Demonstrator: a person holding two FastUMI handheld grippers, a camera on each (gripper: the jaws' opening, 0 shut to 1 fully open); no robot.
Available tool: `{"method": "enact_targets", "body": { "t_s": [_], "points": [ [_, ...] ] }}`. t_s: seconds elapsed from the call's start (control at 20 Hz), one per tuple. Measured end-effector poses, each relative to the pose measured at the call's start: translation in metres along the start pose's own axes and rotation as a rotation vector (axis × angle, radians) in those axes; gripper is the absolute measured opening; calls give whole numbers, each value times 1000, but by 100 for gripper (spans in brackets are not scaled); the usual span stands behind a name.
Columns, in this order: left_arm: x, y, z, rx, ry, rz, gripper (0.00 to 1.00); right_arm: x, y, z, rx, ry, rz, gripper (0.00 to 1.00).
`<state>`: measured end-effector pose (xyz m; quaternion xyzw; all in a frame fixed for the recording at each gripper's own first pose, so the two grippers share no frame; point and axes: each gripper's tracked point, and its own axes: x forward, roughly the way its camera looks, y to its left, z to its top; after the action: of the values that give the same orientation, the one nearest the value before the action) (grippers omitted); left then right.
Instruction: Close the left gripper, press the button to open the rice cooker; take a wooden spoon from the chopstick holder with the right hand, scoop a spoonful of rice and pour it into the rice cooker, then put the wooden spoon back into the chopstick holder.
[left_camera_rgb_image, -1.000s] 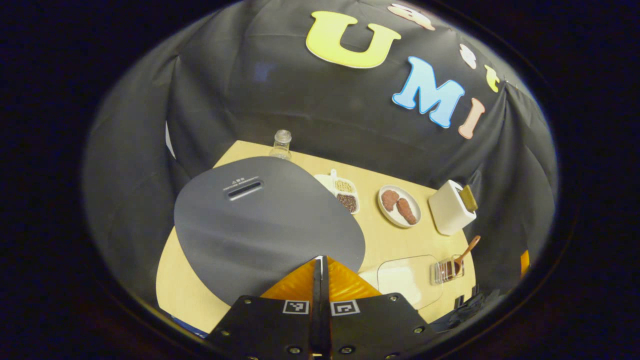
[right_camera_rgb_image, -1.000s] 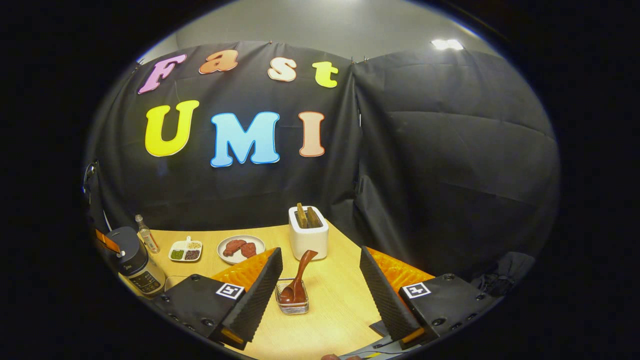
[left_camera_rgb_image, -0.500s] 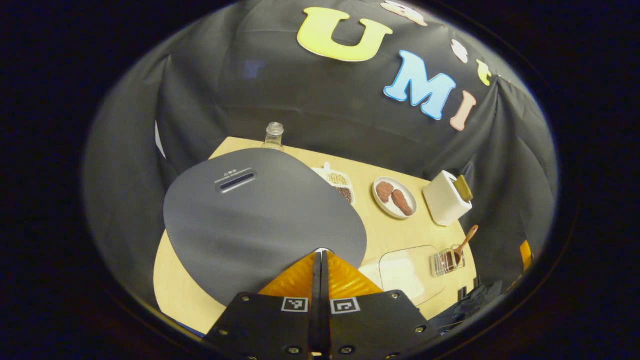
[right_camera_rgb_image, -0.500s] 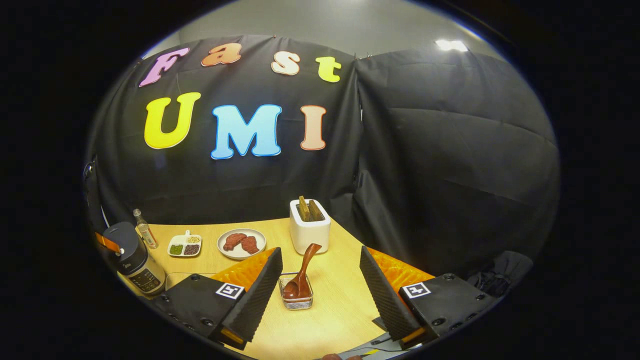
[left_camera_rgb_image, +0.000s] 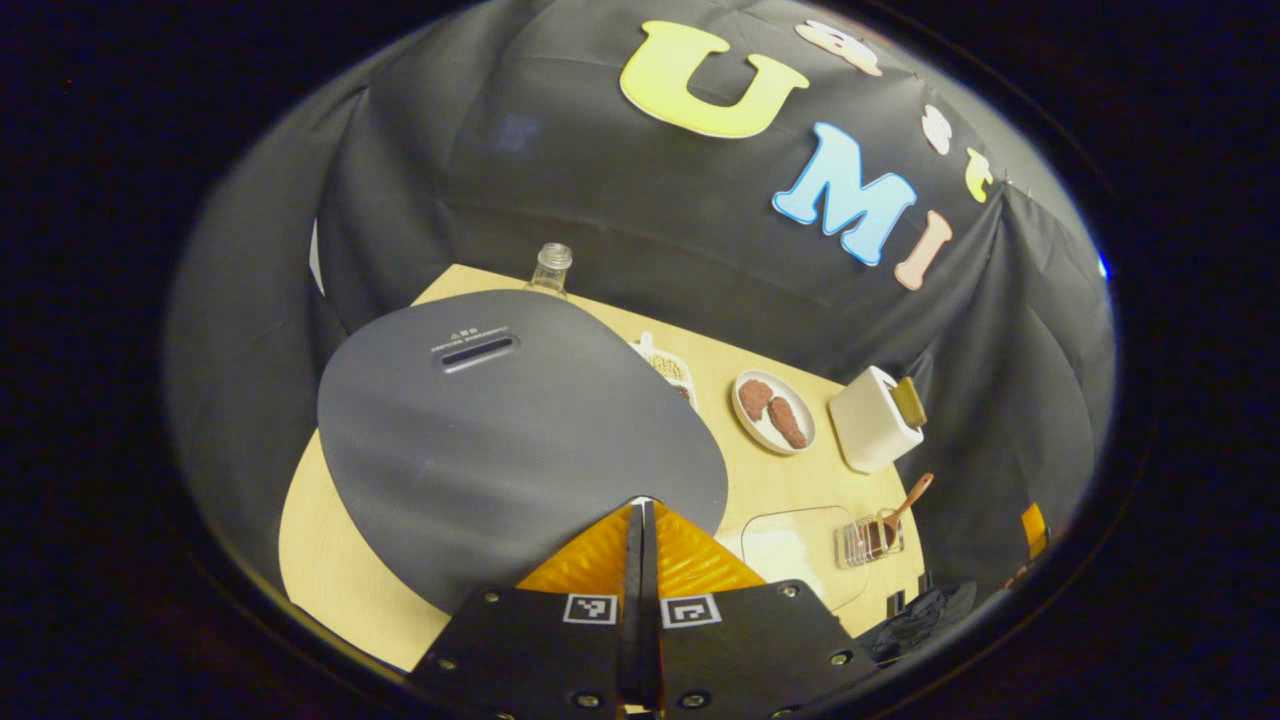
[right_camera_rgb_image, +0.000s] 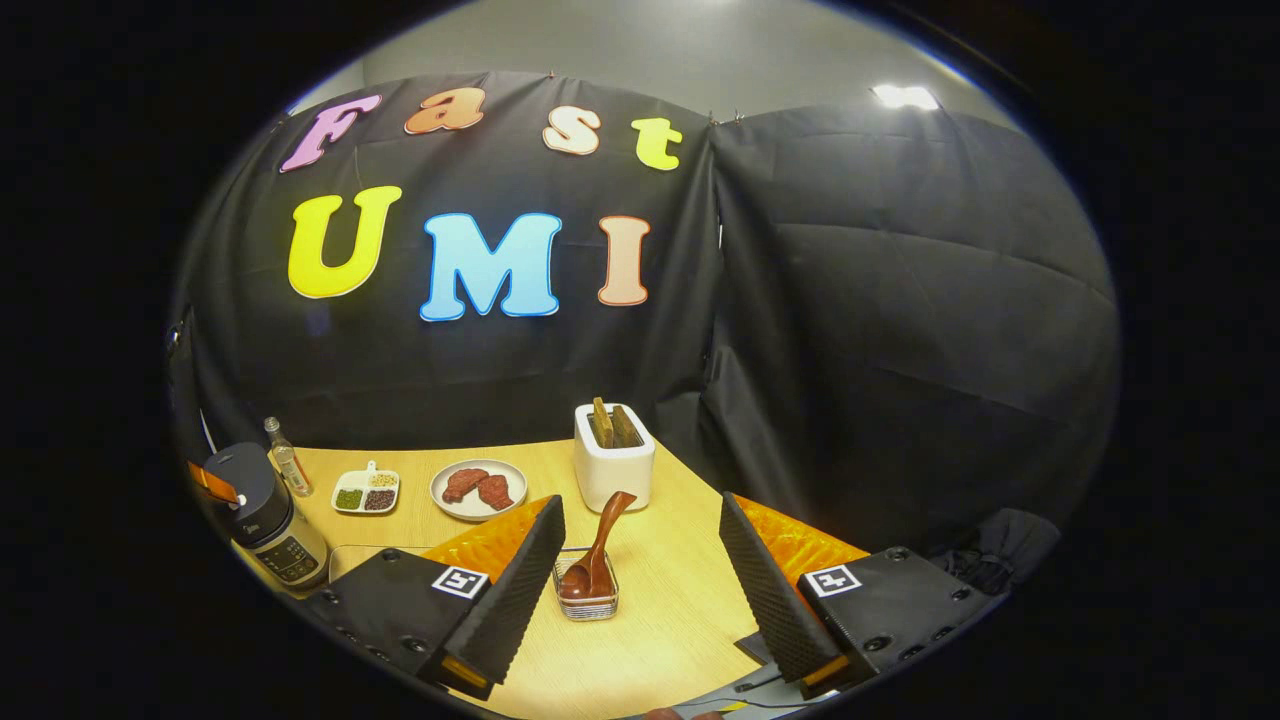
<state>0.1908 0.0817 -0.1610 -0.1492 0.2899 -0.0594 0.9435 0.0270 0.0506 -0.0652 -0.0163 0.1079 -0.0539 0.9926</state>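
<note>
I'm hovering my left gripper (left_camera_rgb_image: 641, 520), fingers pinched together on nothing, right over the rice cooker (left_camera_rgb_image: 500, 440) lid so it works as a poker, while my right gripper (right_camera_rgb_image: 640, 560) is gaping wide, lining up on the wooden spoon (right_camera_rgb_image: 597, 548) leaning in its chopstick holder (right_camera_rgb_image: 587, 601).

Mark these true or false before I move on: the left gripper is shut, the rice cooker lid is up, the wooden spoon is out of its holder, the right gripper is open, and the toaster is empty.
1. The left gripper is shut. True: its fingers meet.
2. The rice cooker lid is up. False: the grey lid is still down.
3. The wooden spoon is out of its holder. False: it stands in the chopstick holder.
4. The right gripper is open. True: its fingers are spread, holding nothing.
5. The toaster is empty. False: slices stick out of its slots.
</note>
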Motion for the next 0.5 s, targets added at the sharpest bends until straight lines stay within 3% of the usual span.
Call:
{"method": "enact_targets", "body": {
  "t_s": [0.1, 0.15, 0.35, 0.4, 0.5],
  "points": [
    [-13, -7, 19, 25, -108, 12, 4, 6, 1, 4, 8, 1, 13, 94],
    [-26, -9, 34, 55, -167, 22, 2, 10, 1, 6, 9, 2, 20, 99],
    [-88, -10, 95, 175, -432, 150, 2, 31, 3, 11, 15, 4, 67, 99],
    [-103, -11, 107, 194, -477, 184, 7, 38, 4, 9, 20, 12, 83, 99],
    [-132, -19, 122, 188, -550, 221, 4, 52, 9, 2, 32, 51, 133, 99]
  ]
}}
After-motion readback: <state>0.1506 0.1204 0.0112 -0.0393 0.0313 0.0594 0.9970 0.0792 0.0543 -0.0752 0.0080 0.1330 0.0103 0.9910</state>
